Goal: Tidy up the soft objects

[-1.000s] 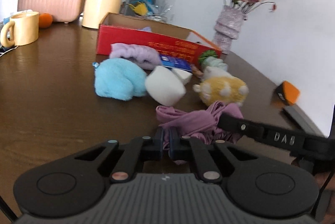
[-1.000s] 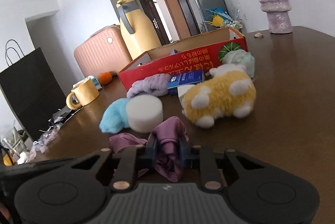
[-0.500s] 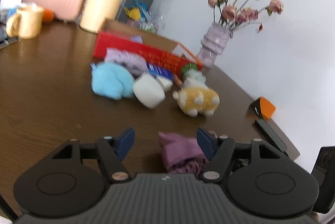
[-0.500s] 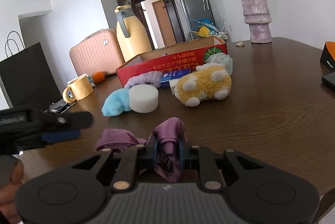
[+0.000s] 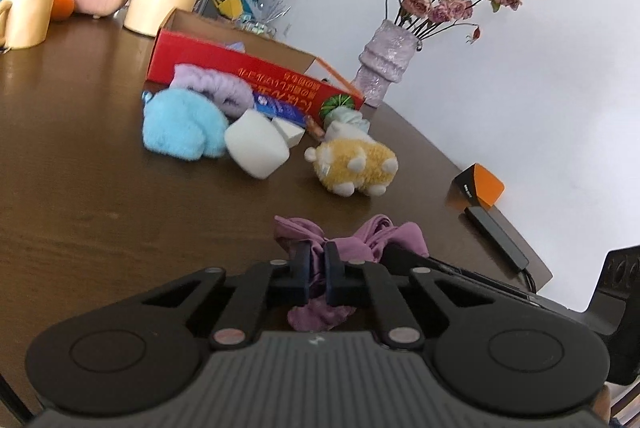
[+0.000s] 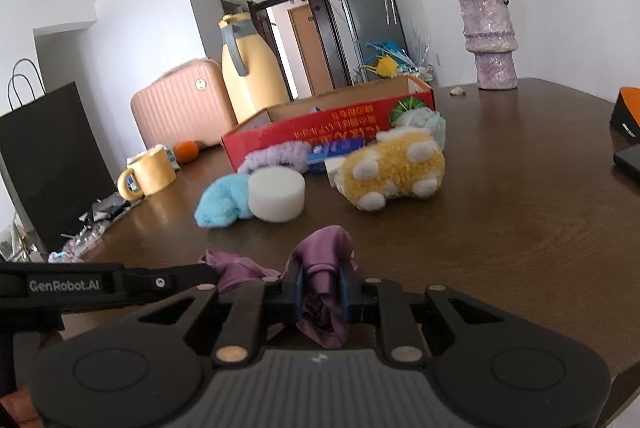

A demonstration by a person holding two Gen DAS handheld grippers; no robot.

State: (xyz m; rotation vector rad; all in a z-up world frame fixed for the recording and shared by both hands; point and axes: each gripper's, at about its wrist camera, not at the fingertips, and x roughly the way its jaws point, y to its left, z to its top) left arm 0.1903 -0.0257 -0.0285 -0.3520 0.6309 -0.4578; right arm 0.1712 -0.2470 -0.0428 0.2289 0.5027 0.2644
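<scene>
Pinching purple cloth (image 5: 352, 244): left hand-held gripper (image 5: 317, 270), right hand-held gripper (image 6: 322, 288), angled downward.

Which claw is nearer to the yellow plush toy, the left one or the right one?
Right, by a small margin. Both claws are shut on the purple cloth, apart from the yellow plush toy, the right on the toy's side.

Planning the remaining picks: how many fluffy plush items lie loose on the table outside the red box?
3: blue plush left, purple plush against the box, yellow plush right. More may hide behind.
</scene>
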